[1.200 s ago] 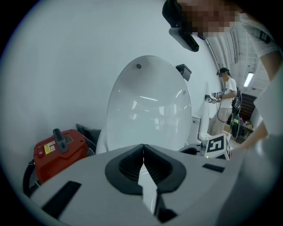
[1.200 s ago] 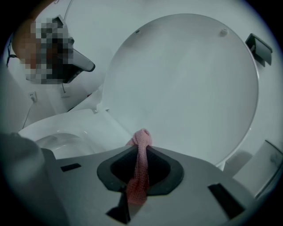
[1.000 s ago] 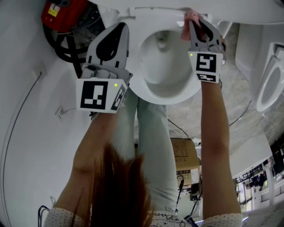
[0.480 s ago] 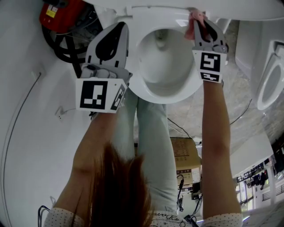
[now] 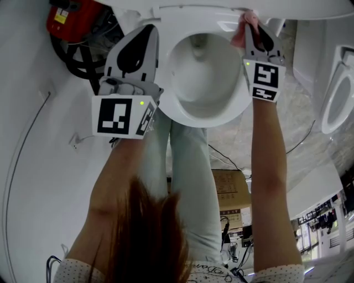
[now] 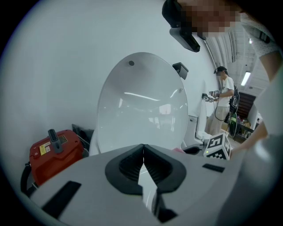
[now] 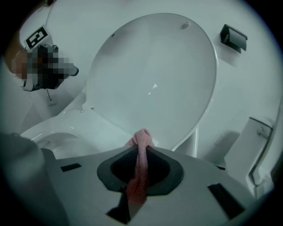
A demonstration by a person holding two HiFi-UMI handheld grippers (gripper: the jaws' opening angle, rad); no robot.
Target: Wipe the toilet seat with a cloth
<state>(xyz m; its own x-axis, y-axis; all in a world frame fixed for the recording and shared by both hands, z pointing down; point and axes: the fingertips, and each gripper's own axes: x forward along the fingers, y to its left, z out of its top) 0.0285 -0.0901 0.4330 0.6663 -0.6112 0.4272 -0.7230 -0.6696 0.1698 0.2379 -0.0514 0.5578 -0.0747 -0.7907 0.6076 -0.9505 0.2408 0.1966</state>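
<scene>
A white toilet seat (image 5: 166, 83) rings the bowl at the top of the head view; its raised lid (image 7: 154, 79) fills the right gripper view. A pink cloth (image 7: 140, 165) hangs pinched in my right gripper (image 7: 140, 148), which is shut on it. That right gripper (image 5: 247, 22) presses the pink cloth (image 5: 243, 30) at the seat's far right part, near the hinge. My left gripper (image 5: 148, 32) hovers over the seat's left side, shut and empty; its jaws meet at the left gripper (image 6: 143, 150), facing the lid (image 6: 141, 106).
A red canister (image 5: 72, 16) with black hoses stands left of the toilet, the same red canister (image 6: 53, 152) showing in the left gripper view. A second toilet (image 5: 337, 99) is at the right. A cardboard box (image 5: 232, 199) and cables lie on the floor. A person (image 6: 223, 103) stands far off.
My right gripper has slid the pink cloth along the seat's right side toward the back, near the hinge. The left gripper has hardly moved.
</scene>
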